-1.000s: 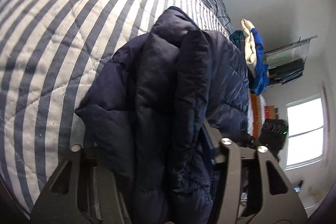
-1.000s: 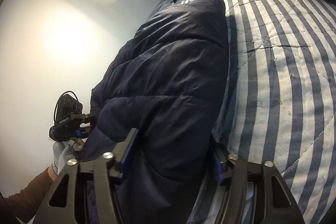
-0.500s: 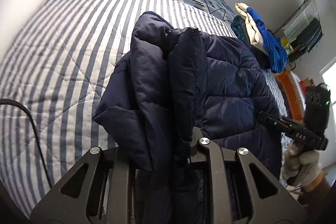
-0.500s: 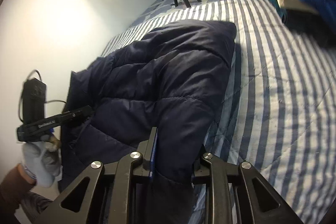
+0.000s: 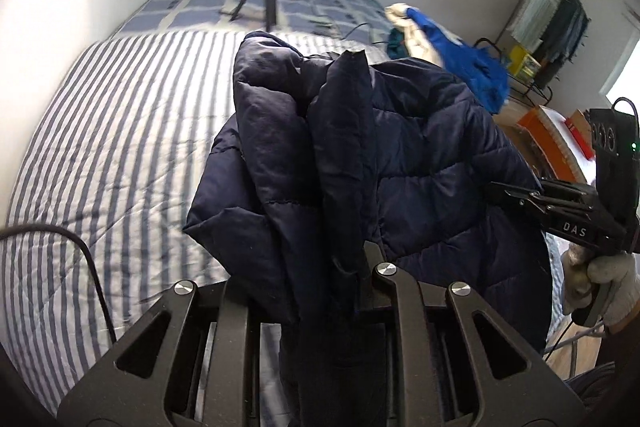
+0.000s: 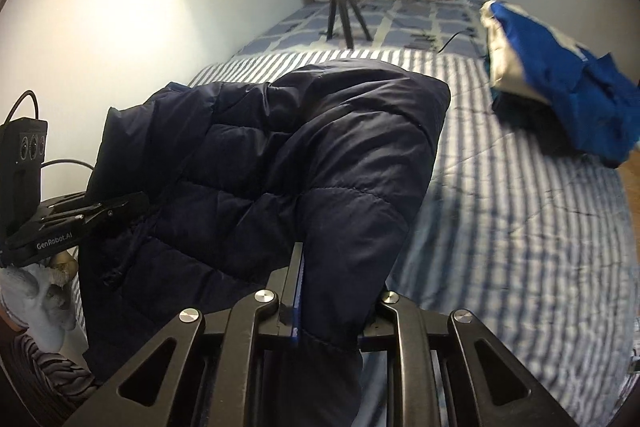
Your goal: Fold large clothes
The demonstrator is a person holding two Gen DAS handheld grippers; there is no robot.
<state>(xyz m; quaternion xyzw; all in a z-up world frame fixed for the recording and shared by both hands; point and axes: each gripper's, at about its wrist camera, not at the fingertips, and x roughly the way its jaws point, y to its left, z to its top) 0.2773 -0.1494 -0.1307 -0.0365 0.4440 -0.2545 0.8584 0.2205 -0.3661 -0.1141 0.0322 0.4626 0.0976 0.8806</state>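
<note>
In the middle of both frames, a navy quilted jacket (image 5: 400, 155) is held bunched above the striped bed (image 5: 120, 131), pinched by the closed left gripper (image 5: 304, 291) and right gripper (image 6: 332, 295). It is judged soft, bulky and slippery, best gripped at seams. No containers are seen.

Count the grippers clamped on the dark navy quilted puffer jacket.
2. The left gripper pinches the dark navy quilted puffer jacket at one edge; the right gripper clamps another edge.

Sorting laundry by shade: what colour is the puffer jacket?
Dark navy puffer jacket, clearest in the right wrist view.
</note>
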